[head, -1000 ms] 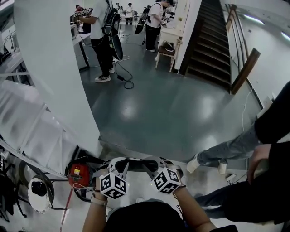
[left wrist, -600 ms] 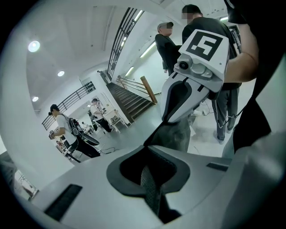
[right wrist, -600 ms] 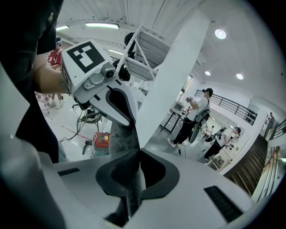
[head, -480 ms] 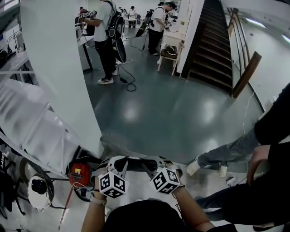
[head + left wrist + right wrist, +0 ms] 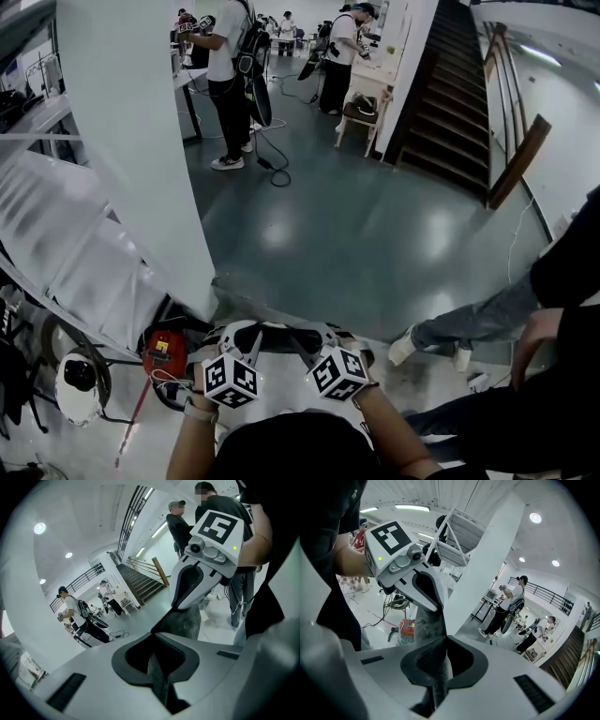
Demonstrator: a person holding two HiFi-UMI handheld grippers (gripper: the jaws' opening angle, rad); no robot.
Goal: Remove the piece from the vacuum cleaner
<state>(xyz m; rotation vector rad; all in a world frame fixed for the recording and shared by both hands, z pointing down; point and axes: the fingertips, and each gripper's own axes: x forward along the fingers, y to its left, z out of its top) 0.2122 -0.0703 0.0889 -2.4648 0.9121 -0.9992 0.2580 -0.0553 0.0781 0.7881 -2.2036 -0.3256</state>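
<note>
Low at the head view's centre, close to the holder's body: left gripper (image 5: 157, 665), jaws clamped together on one end of a grey speckled piece (image 5: 185, 620).

Right gripper (image 5: 439, 665): faces the left one, jaws likewise clenched on the same piece from the other side, so the two sets of tips nearly meet.

Left cube (image 5: 232, 381) and right cube (image 5: 339, 372): black-and-white square marker patterns on each face.

Red vacuum cleaner (image 5: 164, 359): on the pale floor just left of the left gripper, at the foot of a white pillar (image 5: 131, 141), apart from the piece. It has a small label on top, too small to read.

Beyond: glossy dark floor (image 5: 328, 225), dark staircase (image 5: 450, 84), and persons (image 5: 230, 75) standing by tables.
</note>
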